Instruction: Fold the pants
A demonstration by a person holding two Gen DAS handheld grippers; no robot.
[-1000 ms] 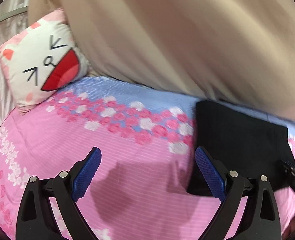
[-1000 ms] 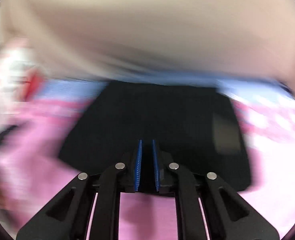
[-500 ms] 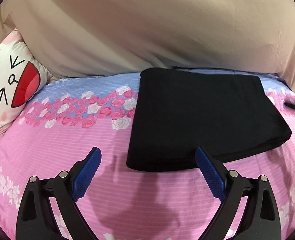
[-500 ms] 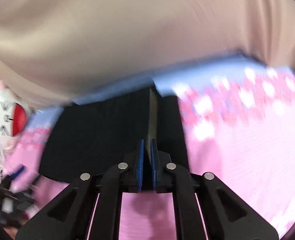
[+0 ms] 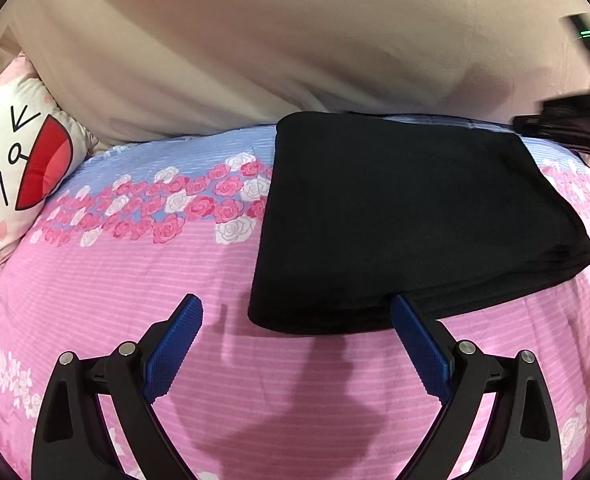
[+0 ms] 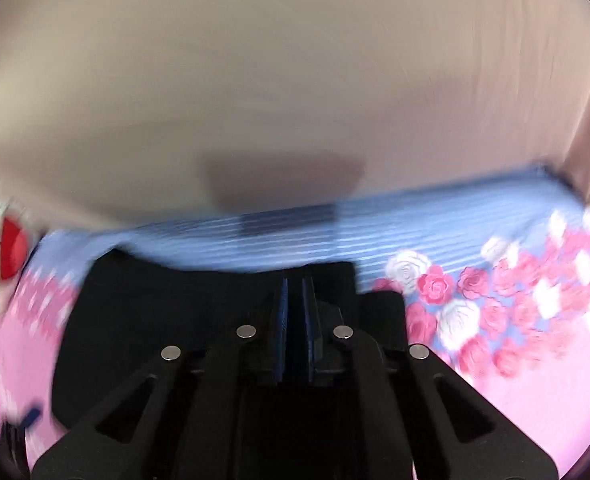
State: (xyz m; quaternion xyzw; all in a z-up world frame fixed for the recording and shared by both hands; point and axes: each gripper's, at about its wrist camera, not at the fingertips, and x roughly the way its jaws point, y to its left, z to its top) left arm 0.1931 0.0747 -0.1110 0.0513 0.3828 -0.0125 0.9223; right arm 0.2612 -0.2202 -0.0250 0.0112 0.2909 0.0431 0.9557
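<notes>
Pink floral bedspread now carries the black pants as a flat folded rectangle. Right gripper, pressed together with nothing visibly pinched, has lifted away; left gripper hovers spread by the near edge. Folding looks finished.

Bed sheet pink striped with rose band, beige curtain behind, cartoon-face cushion at left
</notes>
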